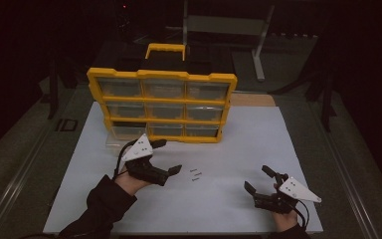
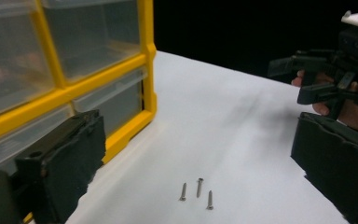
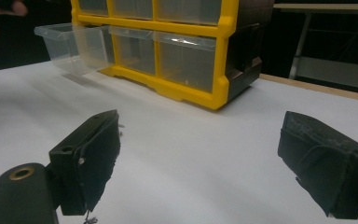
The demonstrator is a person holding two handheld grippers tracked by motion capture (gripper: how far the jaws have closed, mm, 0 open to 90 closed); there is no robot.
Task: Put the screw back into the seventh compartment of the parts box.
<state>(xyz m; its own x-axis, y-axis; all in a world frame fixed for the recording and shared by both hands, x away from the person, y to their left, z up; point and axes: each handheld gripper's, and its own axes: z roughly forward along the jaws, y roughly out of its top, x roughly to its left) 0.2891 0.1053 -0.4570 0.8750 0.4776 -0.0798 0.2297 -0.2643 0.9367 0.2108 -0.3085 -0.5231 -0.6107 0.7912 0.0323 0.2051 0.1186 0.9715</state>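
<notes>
Screws next, drawer's open

Three screws [image 1: 195, 175] lie on the table [image 1: 229, 149], just right of the left hand-held gripper [image 1: 166, 157], jaws apart; I'd pinch one squarely by its shank.

Both grippers, left [image 1: 166, 157] and right [image 1: 258, 180], jaws spread wide.

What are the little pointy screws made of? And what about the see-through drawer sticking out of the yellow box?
The three screws look like metal: thin, grey and slightly shiny, with tiny heads, though they are too small to be sure of the finish. The pulled-out drawer looks like clear plastic: the yellow frame and the table show through its smooth, glossy walls. The yellow box looks like hard, moulded plastic.
</notes>
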